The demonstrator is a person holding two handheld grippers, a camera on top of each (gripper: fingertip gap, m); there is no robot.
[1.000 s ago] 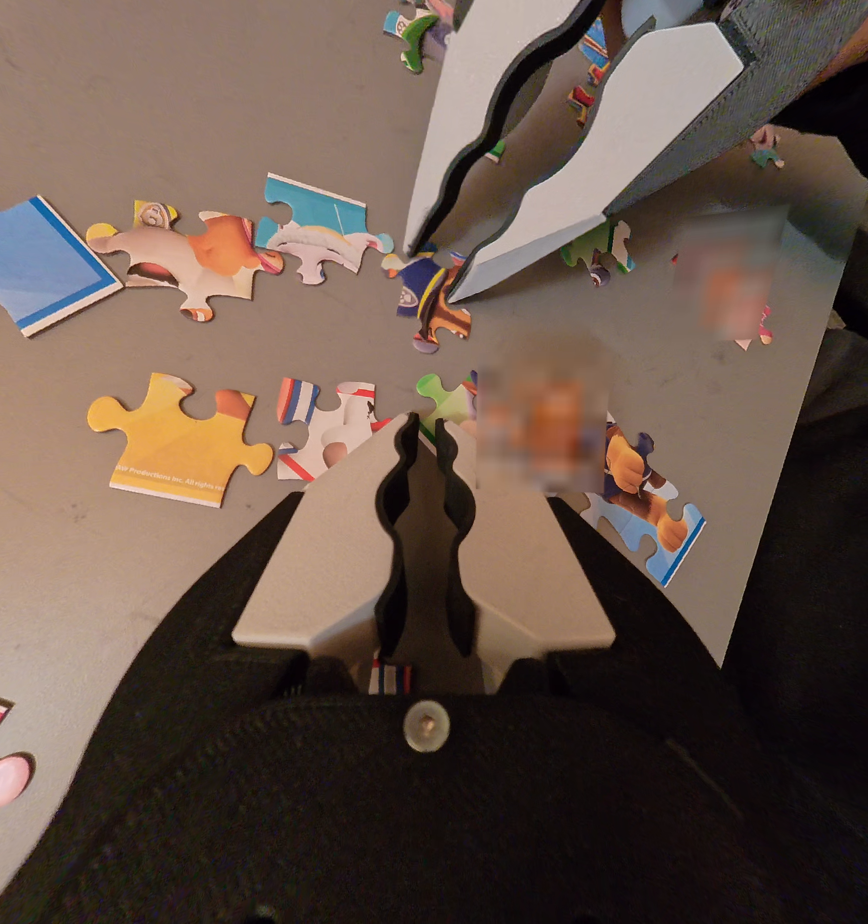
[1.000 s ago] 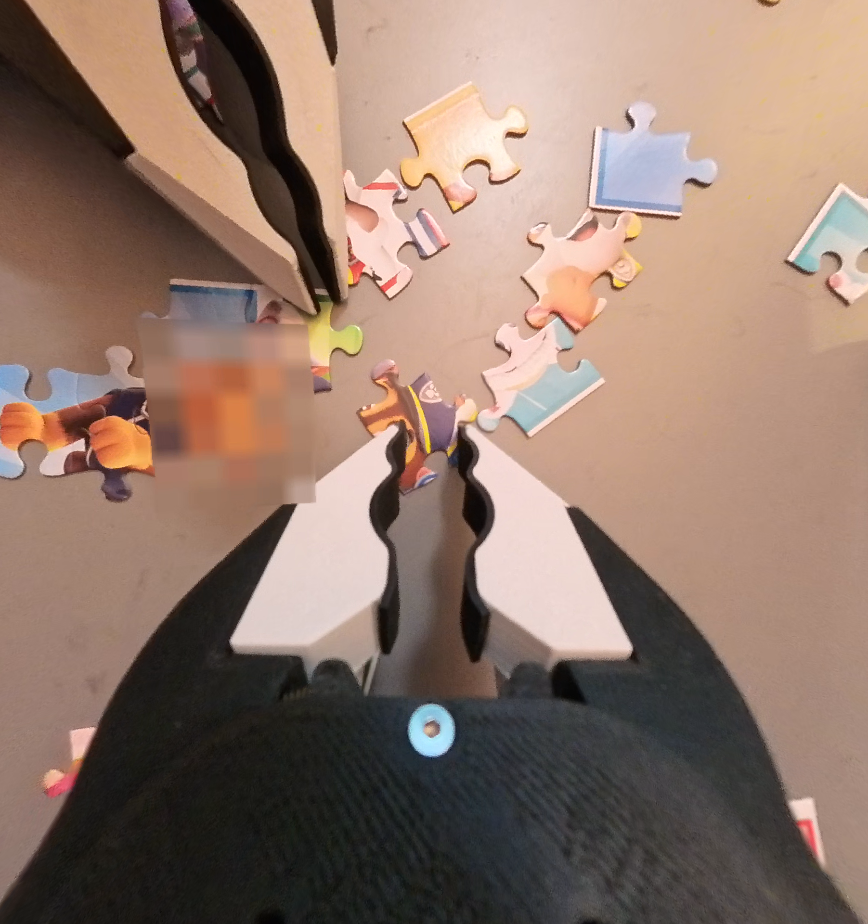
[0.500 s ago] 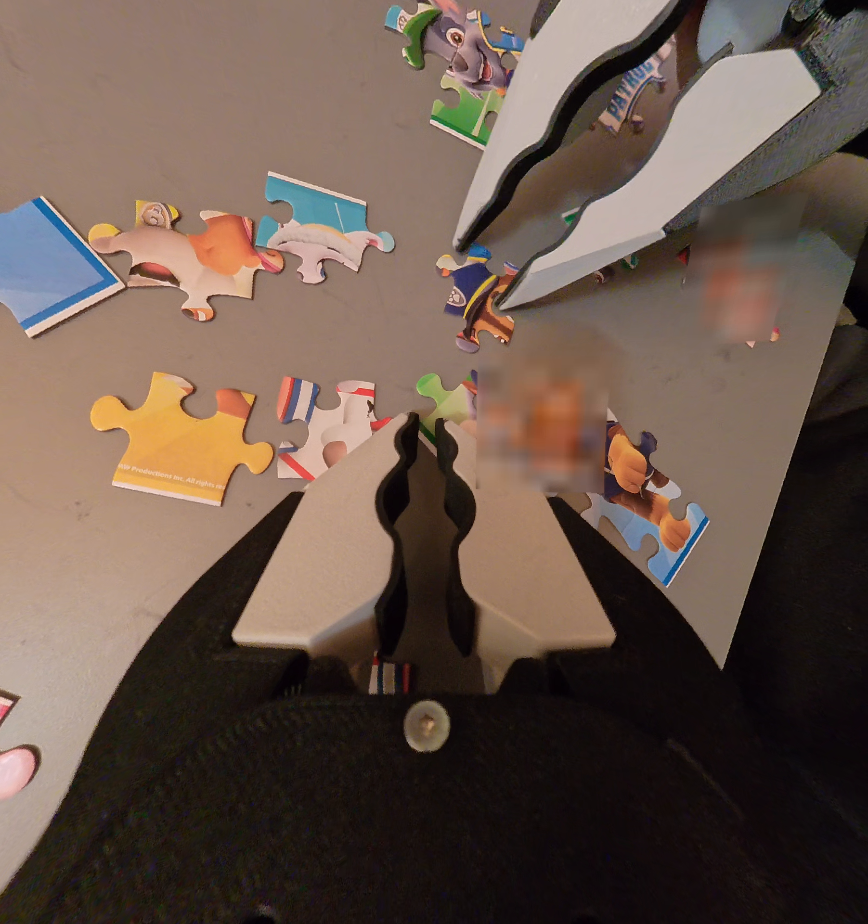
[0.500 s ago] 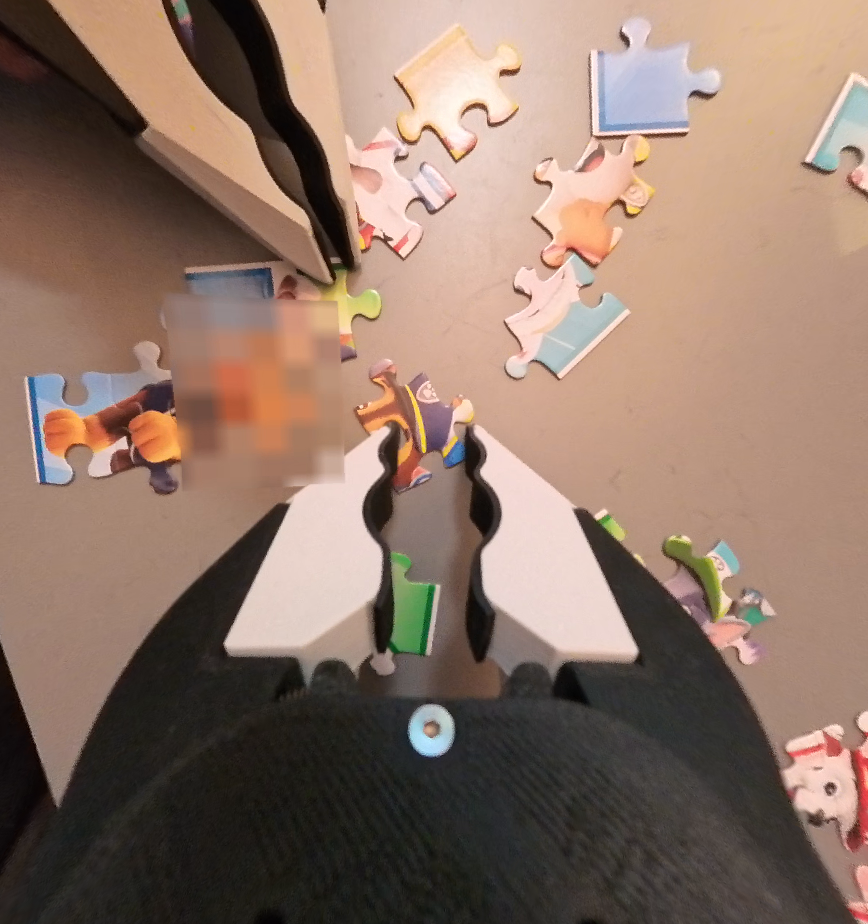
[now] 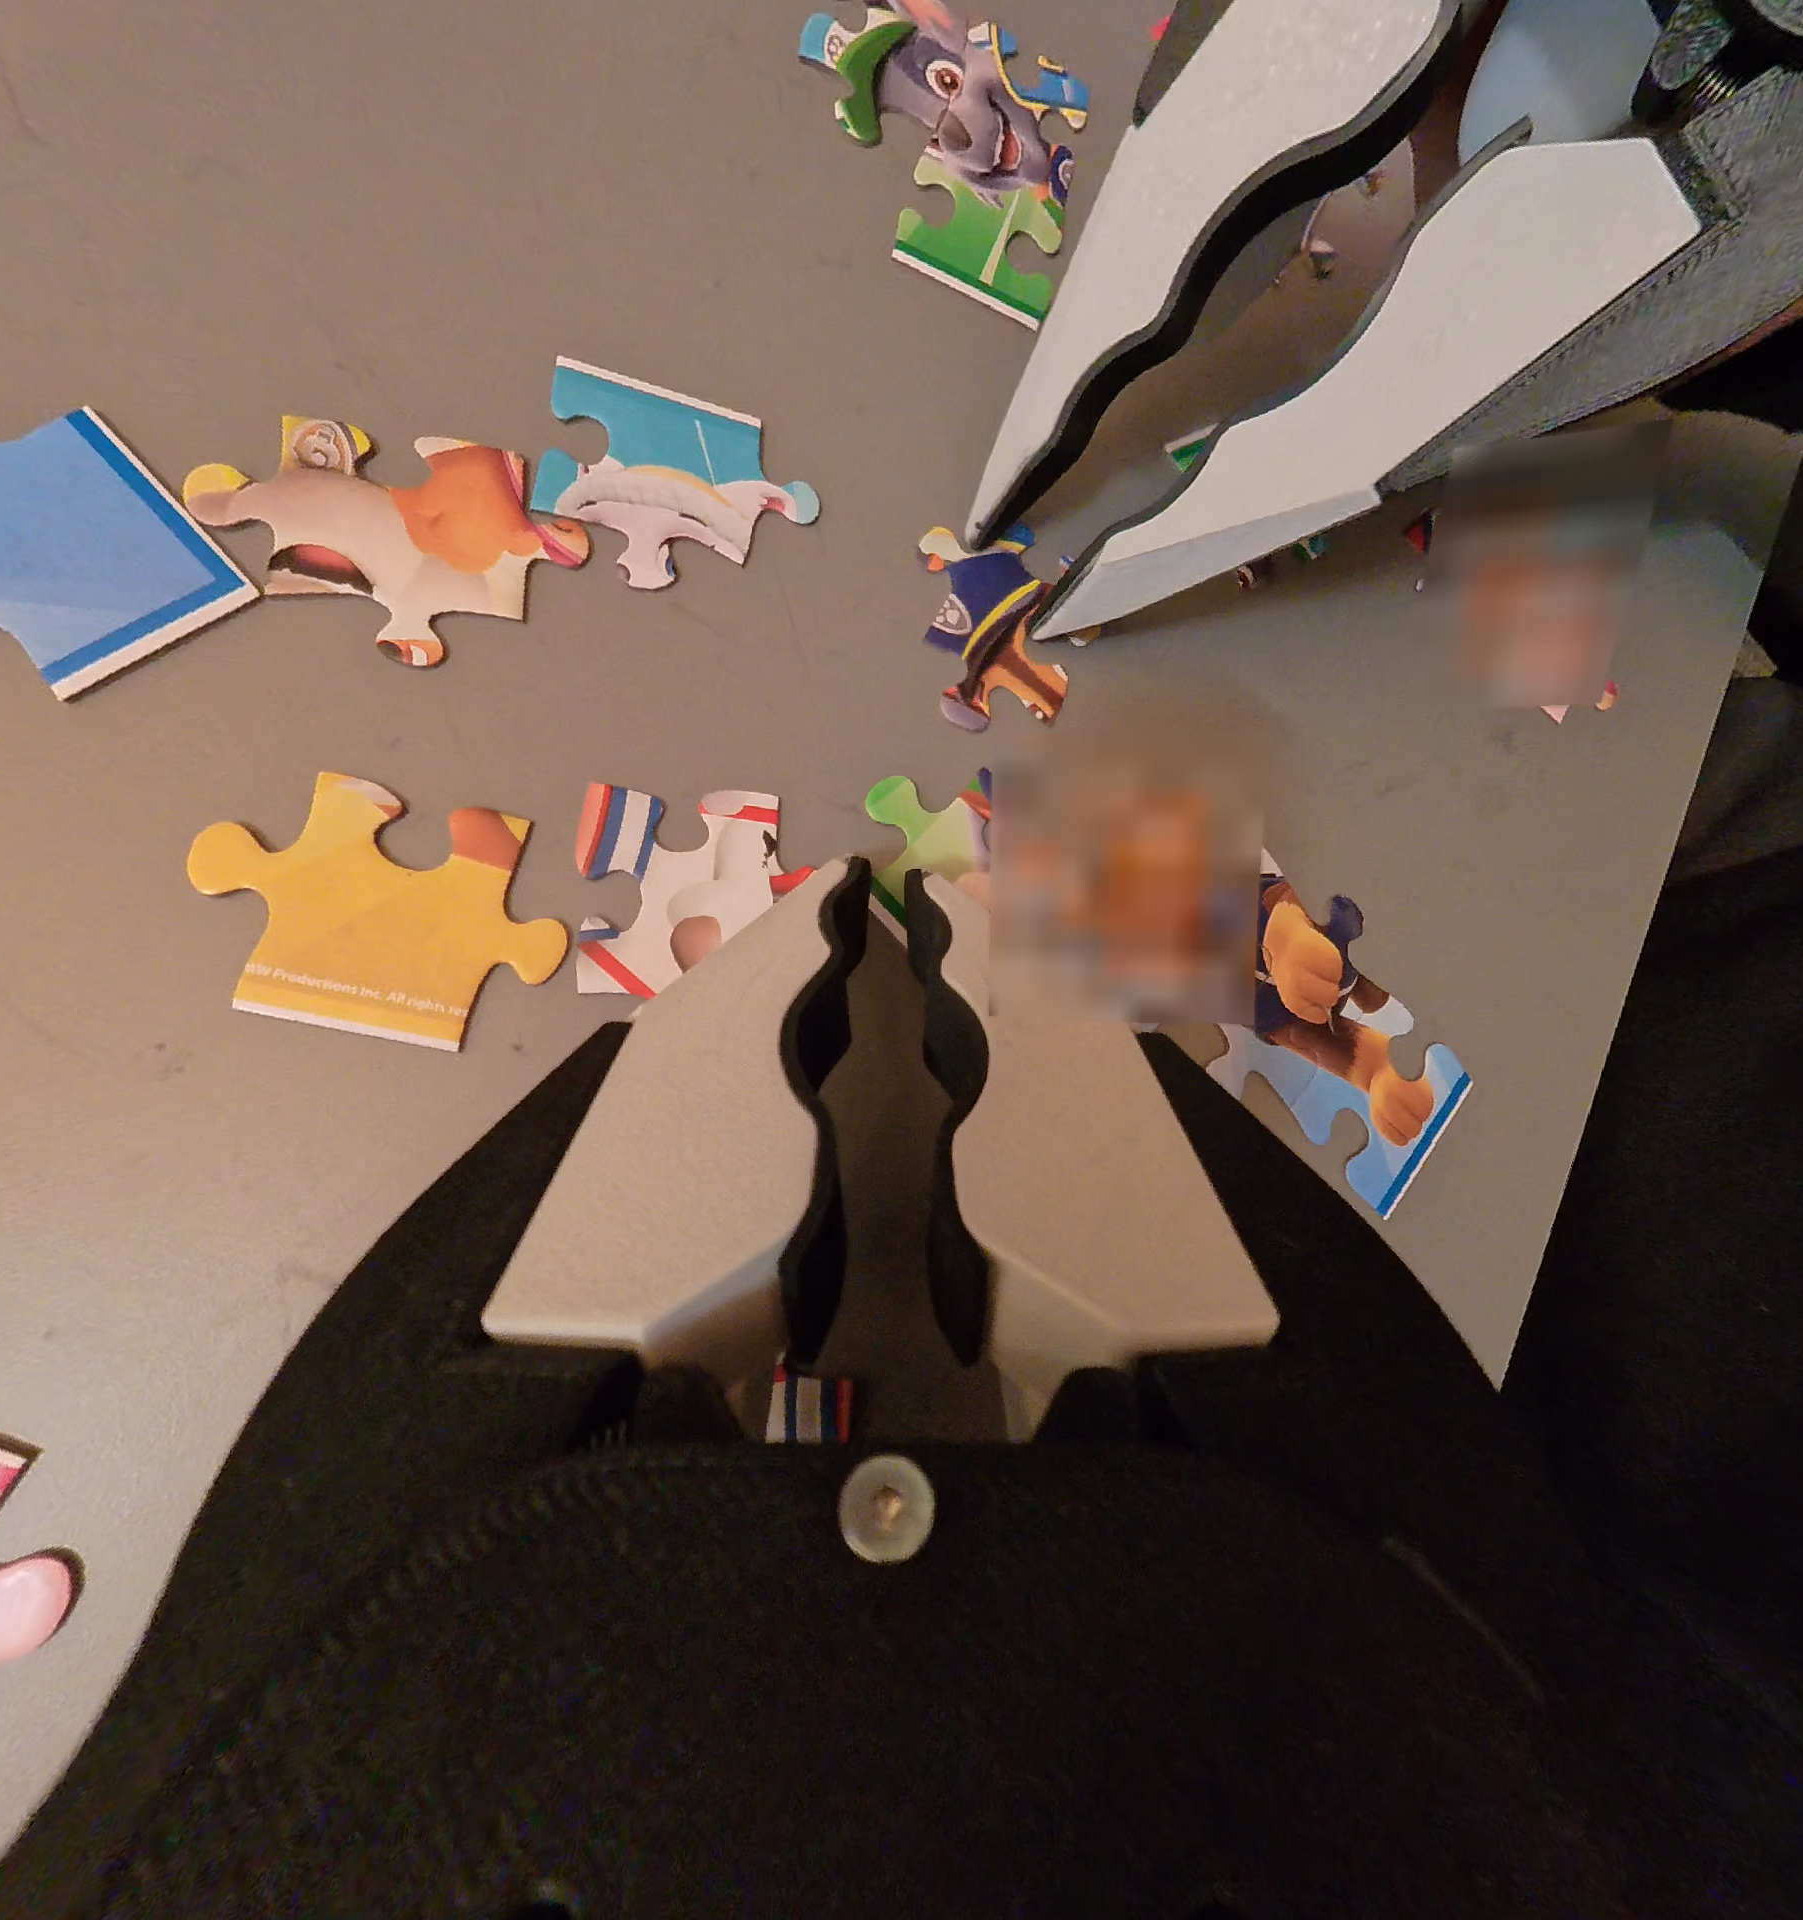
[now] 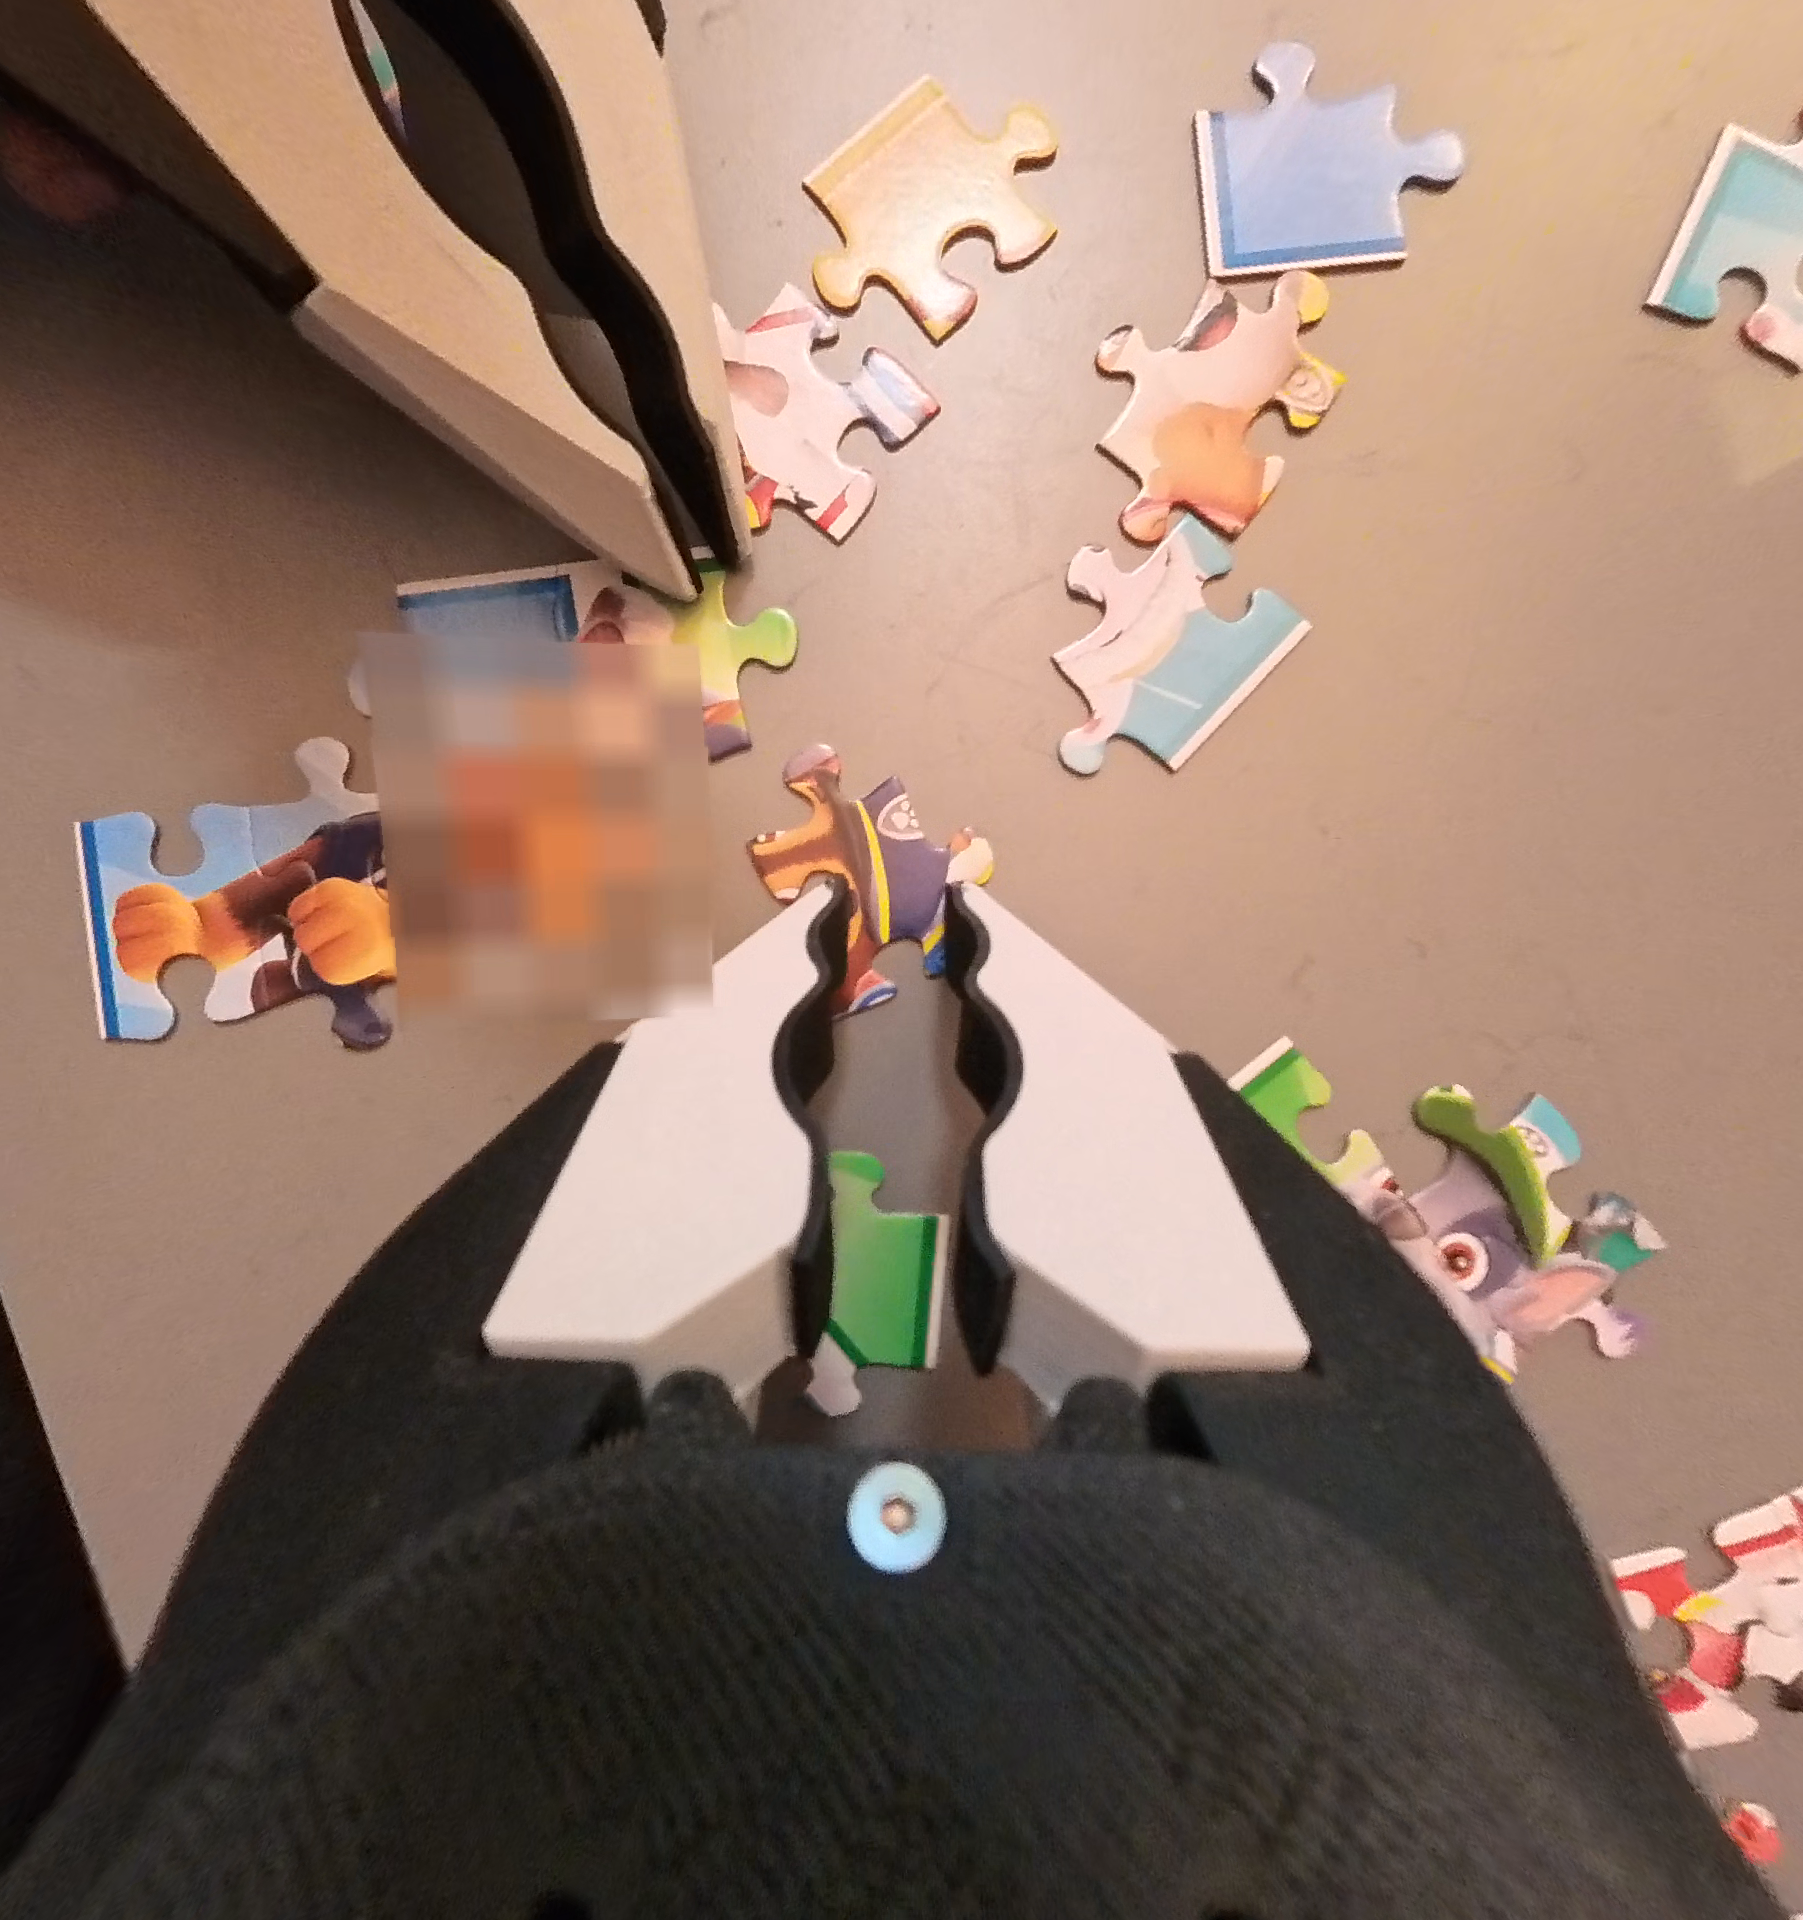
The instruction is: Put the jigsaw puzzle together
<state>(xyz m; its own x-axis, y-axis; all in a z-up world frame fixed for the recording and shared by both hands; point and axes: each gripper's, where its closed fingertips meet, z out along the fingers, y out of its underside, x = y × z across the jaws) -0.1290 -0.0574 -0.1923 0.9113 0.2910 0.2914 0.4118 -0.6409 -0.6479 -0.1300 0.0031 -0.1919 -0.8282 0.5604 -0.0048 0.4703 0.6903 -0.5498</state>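
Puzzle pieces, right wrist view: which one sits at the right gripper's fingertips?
The purple-and-orange piece with a yellow stripe and a badge. It alone lies between the right gripper's fingers; the teal-and-white piece and the green-tabbed piece lie farther off.

The left gripper (image 5: 884, 878) is hovering low with its jaws nearly closed. The right gripper (image 6: 892, 902) is reaching in opposite, tips angled down, jaws standing a little wider.
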